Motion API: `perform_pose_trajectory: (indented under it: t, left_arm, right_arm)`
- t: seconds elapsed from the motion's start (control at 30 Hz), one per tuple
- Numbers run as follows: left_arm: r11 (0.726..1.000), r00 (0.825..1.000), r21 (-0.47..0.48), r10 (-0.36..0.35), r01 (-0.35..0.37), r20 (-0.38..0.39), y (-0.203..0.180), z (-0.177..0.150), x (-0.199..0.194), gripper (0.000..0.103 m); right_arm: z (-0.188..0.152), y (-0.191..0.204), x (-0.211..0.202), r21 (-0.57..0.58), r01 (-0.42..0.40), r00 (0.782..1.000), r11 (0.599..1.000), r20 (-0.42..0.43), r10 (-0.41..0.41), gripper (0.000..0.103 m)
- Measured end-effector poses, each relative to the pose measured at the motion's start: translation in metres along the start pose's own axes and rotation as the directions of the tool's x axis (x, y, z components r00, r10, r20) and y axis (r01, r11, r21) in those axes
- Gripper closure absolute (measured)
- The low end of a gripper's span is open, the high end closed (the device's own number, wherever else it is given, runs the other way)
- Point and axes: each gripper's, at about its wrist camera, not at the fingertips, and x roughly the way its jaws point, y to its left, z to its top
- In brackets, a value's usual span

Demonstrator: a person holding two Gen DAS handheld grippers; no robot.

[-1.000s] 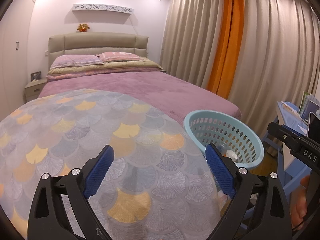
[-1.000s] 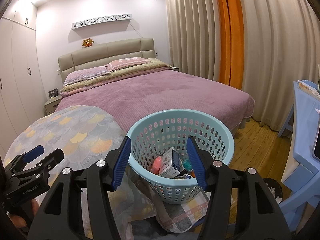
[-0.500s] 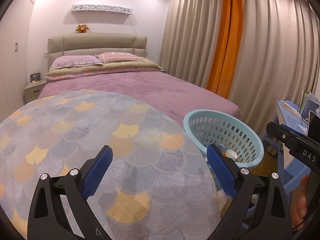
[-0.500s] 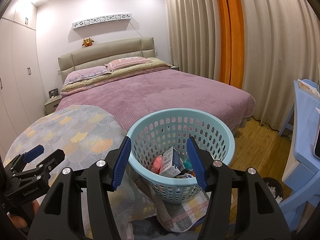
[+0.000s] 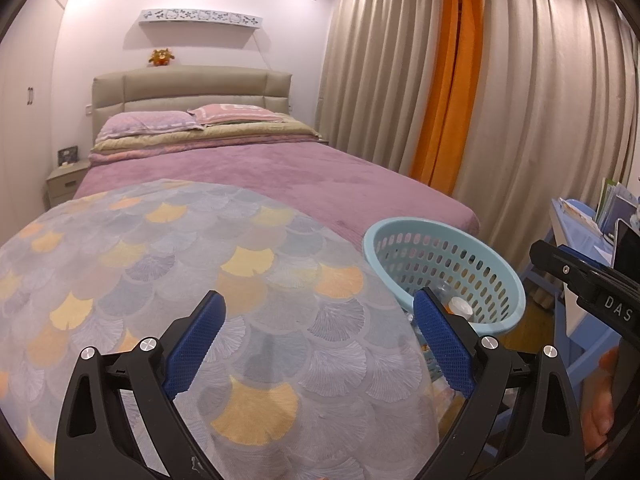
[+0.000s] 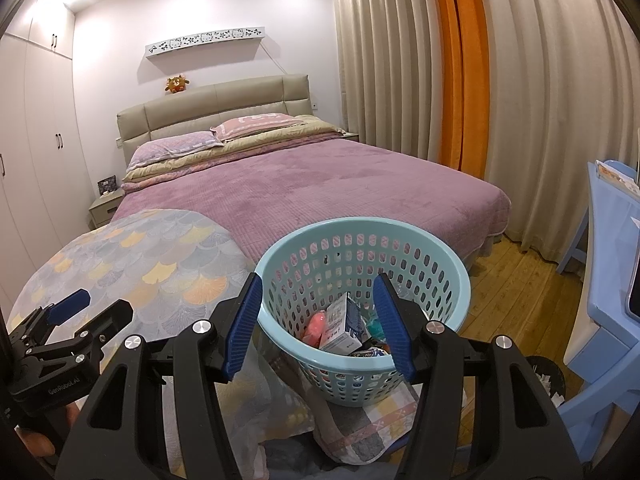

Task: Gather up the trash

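Staying as before, both hand-held grippers (image 5: 318, 340) (image 6: 316, 322) gape wide, empty, near the basket (image 6: 460, 280).

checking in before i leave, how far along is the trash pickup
Done: the blue basket already holds trash, including a white carton and a pink item. In hand: nothing; the left claw and right claw are both open and empty. Left: no loose trash shows on the bed.
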Motion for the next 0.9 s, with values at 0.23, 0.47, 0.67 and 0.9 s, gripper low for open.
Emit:
perform_pose_trajectory:
  t: [0.23,0.47,0.67,0.9]
  left_arm:
    - [1.000,1.000,0.001,0.002,-0.002,-0.003,0.0028,0.0004,0.0001,0.011]
    - [1.000,1.000,0.002,0.002,-0.002,-0.002,0.0029,0.0005,-0.0001,0.011]
    - [1.000,1.000,0.002,0.002,-0.002,0.005,0.0051,0.0007,-0.0008,0.011]
    - [1.000,0.999,0.010,0.017,-0.017,0.031,0.0064,0.0044,-0.0086,0.011]
  right_arm:
    - [-0.0002,0.0002,-0.0004,-0.001,-0.001,1.000,1.000,0.002,0.001,0.049]
    - [0.0026,-0.0015,0.0005,-0.001,-0.004,1.000,1.000,0.001,0.004,0.049]
    - [0.0037,-0.0015,0.0006,-0.002,-0.007,1.000,1.000,0.001,0.007,0.049]
    - [0.0065,-0.0026,-0.0007,-0.002,-0.012,1.000,1.000,0.005,0.012,0.049]
